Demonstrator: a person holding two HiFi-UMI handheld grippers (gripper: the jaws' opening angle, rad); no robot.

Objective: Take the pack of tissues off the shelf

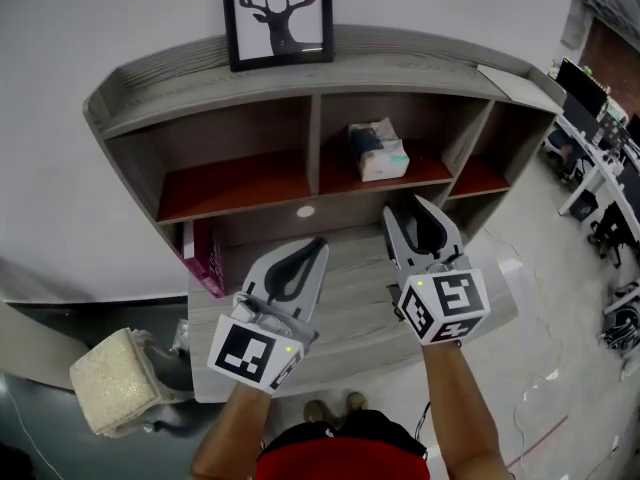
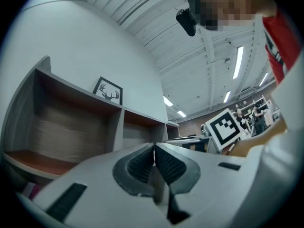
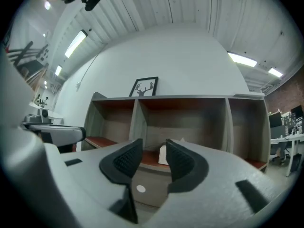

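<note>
The pack of tissues [image 1: 378,150], white with a teal side, sits in the middle compartment of the grey shelf [image 1: 300,78] on its red-brown board. My right gripper [image 1: 404,206] is held below and in front of that compartment. Its jaws stand a little apart with nothing between them. In the right gripper view the pack [image 3: 163,155] shows far off through the gap of the right gripper [image 3: 153,144]. My left gripper [image 1: 318,240] hovers lower left over the desk top, jaws together and empty. In its own view the left gripper [image 2: 154,146] has its pads meeting.
A framed deer picture [image 1: 278,13] leans on the wall on top of the shelf. A pink box [image 1: 205,256] stands at the left under the shelf. A beige cushion [image 1: 115,380] lies lower left. Office desks with monitors [image 1: 600,148] stand at the right.
</note>
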